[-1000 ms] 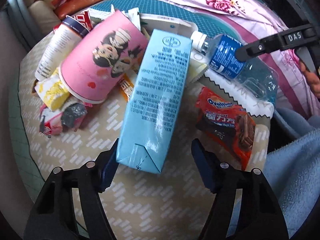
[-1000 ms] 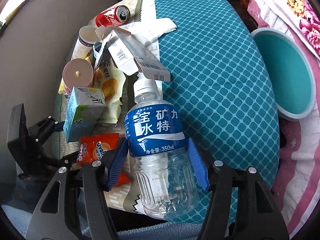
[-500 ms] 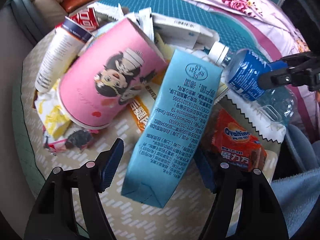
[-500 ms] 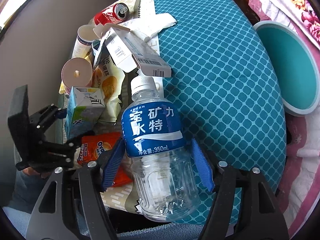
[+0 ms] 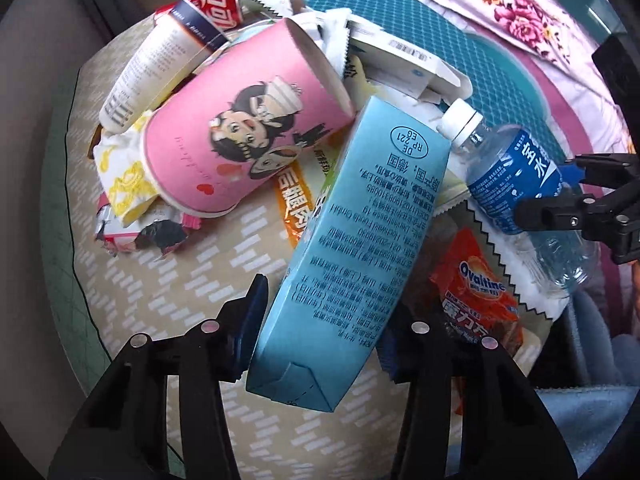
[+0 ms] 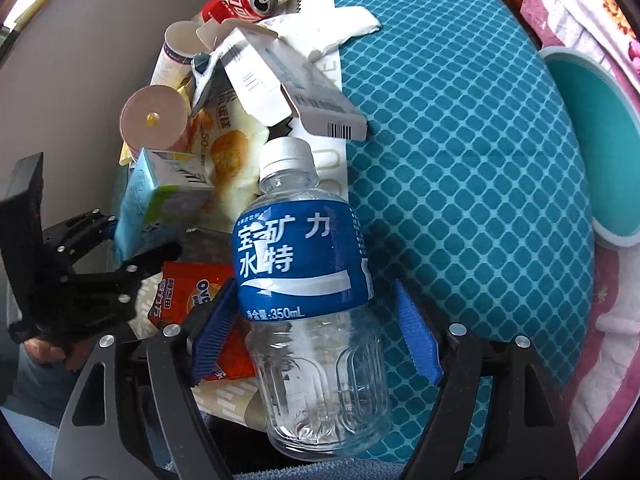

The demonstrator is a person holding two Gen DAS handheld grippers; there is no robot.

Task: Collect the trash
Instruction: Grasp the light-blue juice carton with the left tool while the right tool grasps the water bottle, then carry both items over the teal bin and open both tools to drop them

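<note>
Trash pile: pink cup [image 5: 256, 148], tube [image 5: 144, 76], wrappers, red can [image 6: 240, 2] heaped on beige mat [image 5: 168, 280]. Left gripper [image 5: 324, 320] clamps near end of blue carton [image 5: 360, 248], tilted above pile. Right gripper [image 6: 316, 332] straddles clear bottle [image 6: 308, 280], blue pads close beside it, contact unclear. Teal bin [image 6: 592, 136] far right.

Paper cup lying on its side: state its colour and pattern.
The paper cup is pink with cartoon characters and small hearts; clearest in the left wrist view.

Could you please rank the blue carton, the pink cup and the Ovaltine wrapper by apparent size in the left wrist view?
1. Blue carton, though it is nearest the camera.
2. Pink cup, close behind, so unsure.
3. Ovaltine wrapper, clearly smallest.
</note>
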